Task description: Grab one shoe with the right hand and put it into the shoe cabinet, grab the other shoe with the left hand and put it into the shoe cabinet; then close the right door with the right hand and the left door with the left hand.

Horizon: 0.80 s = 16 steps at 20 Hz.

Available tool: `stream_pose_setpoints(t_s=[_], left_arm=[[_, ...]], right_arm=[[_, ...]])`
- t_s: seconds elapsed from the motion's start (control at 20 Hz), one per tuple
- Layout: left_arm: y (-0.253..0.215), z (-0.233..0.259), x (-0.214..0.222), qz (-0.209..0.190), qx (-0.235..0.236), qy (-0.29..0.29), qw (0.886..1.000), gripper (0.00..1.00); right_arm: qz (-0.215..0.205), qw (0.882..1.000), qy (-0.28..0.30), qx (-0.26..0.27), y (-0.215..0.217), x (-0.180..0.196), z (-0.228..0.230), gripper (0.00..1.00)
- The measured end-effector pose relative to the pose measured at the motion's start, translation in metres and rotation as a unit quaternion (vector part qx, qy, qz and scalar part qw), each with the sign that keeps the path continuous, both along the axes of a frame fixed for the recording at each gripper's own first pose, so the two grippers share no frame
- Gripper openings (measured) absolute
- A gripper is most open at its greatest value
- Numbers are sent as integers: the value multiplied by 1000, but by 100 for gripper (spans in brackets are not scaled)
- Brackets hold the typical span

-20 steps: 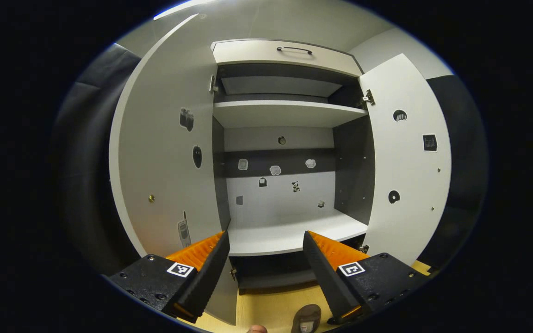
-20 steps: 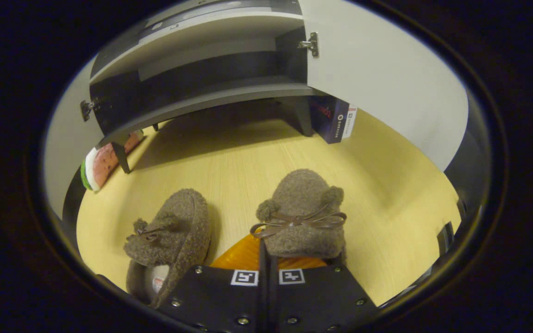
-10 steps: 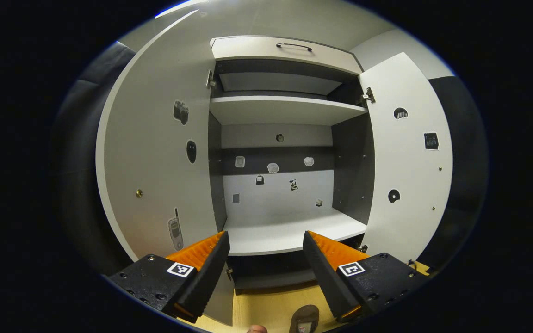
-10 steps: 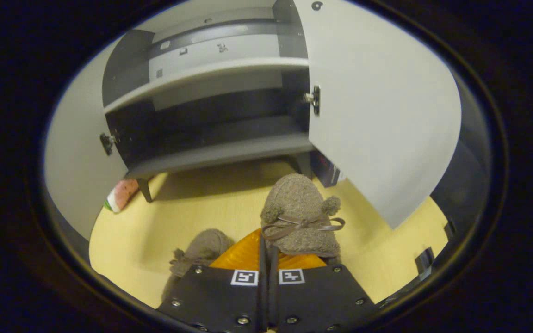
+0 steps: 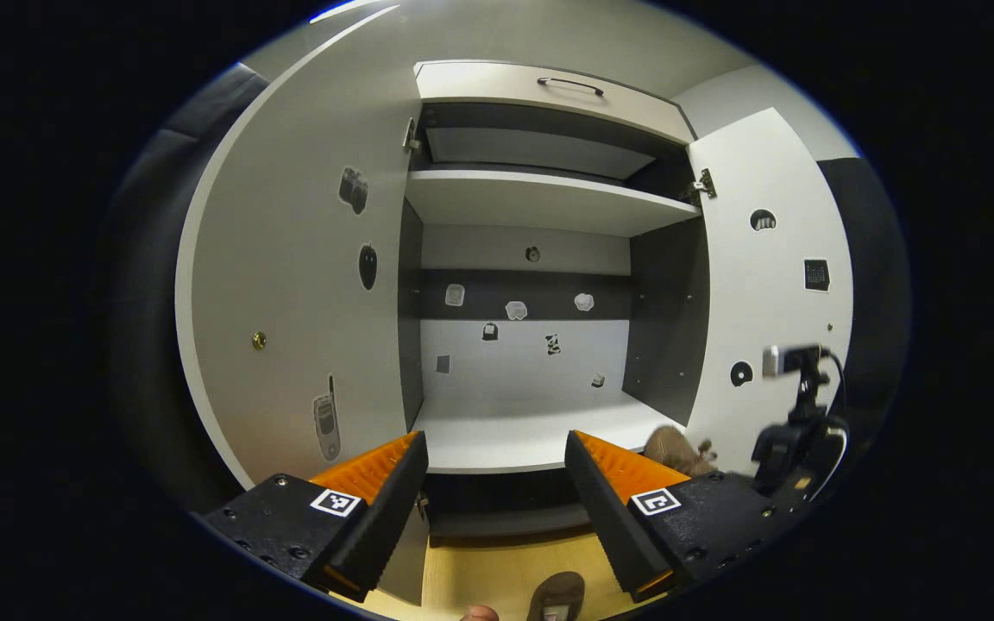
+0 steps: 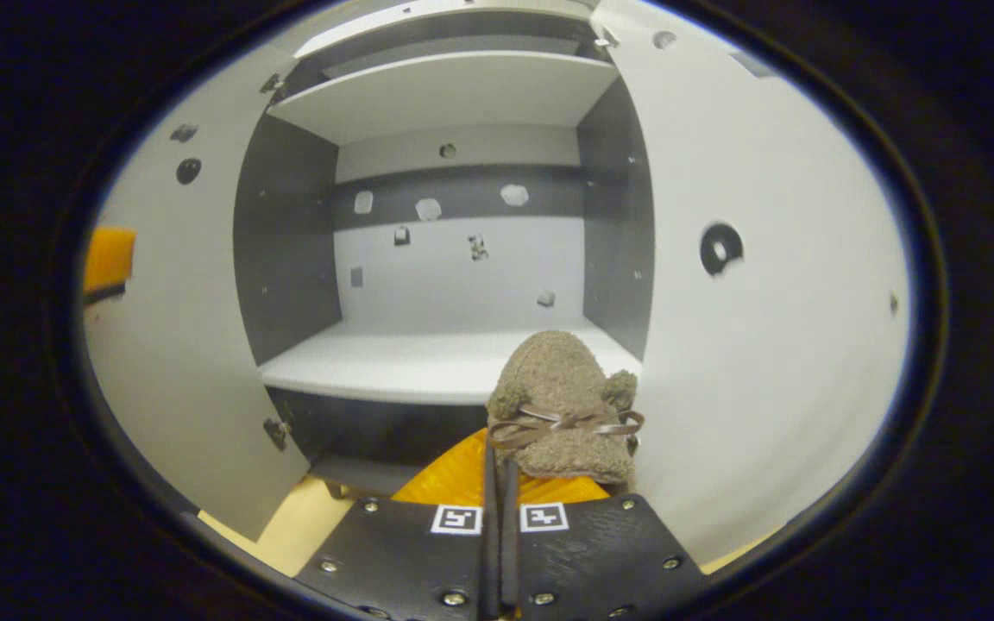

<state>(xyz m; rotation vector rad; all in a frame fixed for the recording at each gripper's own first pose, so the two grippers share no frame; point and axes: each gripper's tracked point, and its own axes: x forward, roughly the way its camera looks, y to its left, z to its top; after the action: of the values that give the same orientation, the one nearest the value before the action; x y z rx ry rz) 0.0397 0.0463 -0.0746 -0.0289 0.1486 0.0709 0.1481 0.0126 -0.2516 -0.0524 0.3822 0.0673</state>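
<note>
Right gripper (image 6: pixel 500 457): fingers drawn together, with the brown fuzzy slipper (image 6: pixel 562 405) carried at their tips; the grip is on the slipper's rear edge, the toe points ahead, and a thin bow crosses its top. The held slipper is raised in front of the open shoe cabinet (image 6: pixel 454 198), level with the front edge of the white lower shelf (image 6: pixel 411 362), which lies directly ahead of the tongs. The right door (image 6: pixel 764 285) stands open just to the right of the slipper; the left door (image 6: pixel 169 345) stands open to the left. Left gripper (image 5: pixel 493 483): fingers spread wide, nothing between them, facing the cabinet interior straight on. From this view the lower shelf (image 5: pixel 523 435) lies ahead beyond the fingertips, with the upper shelf (image 5: pixel 540 198) above it and a drawer with a dark handle (image 5: pixel 570 84) at the top. The other slipper (image 5: pixel 559 597) rests on the yellow floor (image 5: pixel 480 573) below and between the left fingers, only partly visible. To the right of the left tongs, the held slipper (image 5: pixel 676 448) and the right gripper's body (image 5: pixel 795 440) appear beside the open right door (image 5: pixel 764 285).
</note>
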Motion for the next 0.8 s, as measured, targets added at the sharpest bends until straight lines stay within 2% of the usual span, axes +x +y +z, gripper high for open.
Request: stream_pose_setpoints(t_s=[0.2,0.35,0.55,0.8], left_arm=[[-2,-4,4,-2,-4,3,1000,98],[-2,-5,7,-2,-6,4,1000,98],[3,-7,11,3,-10,6,1000,98],[11,-11,15,10,-9,11,1000,98]], right_arm=[[26,998,-47,-27,21,77,47,2],[37,998,-50,-24,36,127,56,2],[49,998,-29,-41,51,180,35,2],[45,998,18,-39,55,205,-6,2]])
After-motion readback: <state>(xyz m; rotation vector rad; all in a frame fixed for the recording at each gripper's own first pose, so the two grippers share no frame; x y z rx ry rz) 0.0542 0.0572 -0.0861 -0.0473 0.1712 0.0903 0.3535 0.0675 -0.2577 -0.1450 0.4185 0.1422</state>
